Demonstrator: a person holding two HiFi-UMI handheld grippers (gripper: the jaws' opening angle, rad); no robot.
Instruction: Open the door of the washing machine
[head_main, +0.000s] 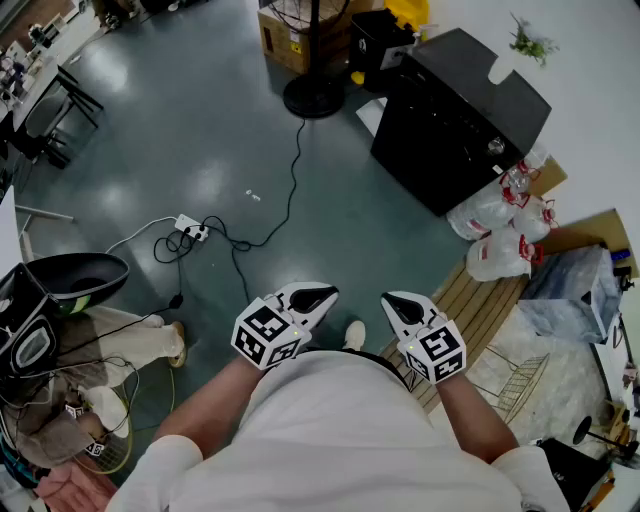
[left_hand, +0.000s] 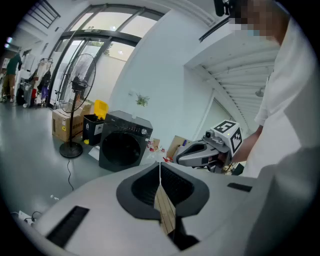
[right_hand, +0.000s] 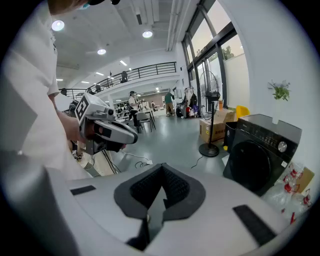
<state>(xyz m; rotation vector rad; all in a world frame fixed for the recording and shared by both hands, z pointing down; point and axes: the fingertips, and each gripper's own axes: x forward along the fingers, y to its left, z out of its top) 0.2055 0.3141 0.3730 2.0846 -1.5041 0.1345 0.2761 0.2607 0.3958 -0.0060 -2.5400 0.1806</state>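
Found washing machine (head_main: 455, 120) standing against the white wall (head_main: 590, 90), well ahead of both grippers and off to the right in the head view. Noted its round dark door (left_hand: 120, 149) on the front face, turned out onto the open floor and shut as far as can be told. Read left gripper (head_main: 315, 297) as closed, pads together at the tip, nothing between them. Read right gripper (head_main: 400, 305) the same: pads together, empty. Placed both well apart from the machine, held low and close to the torso, side by side, noses tipped a little downward. Judged right gripper the nearer to the machine, with the machine lying right of its jaw line in the right gripper view, and just left of the jaw line in the left gripper view. Expect a long approach across bare floor to the machine's front before any contact. Marked plastic bags (head_main: 500, 230) beside the machine's right flank and a slatted wooden board (head_main: 490, 300) on the floor short of it. Marked a fan (head_main: 313, 95) just left of the machine. Could not make out door handle, latch or hinge side: door dark on dark, small, and foreshortened in the head view.
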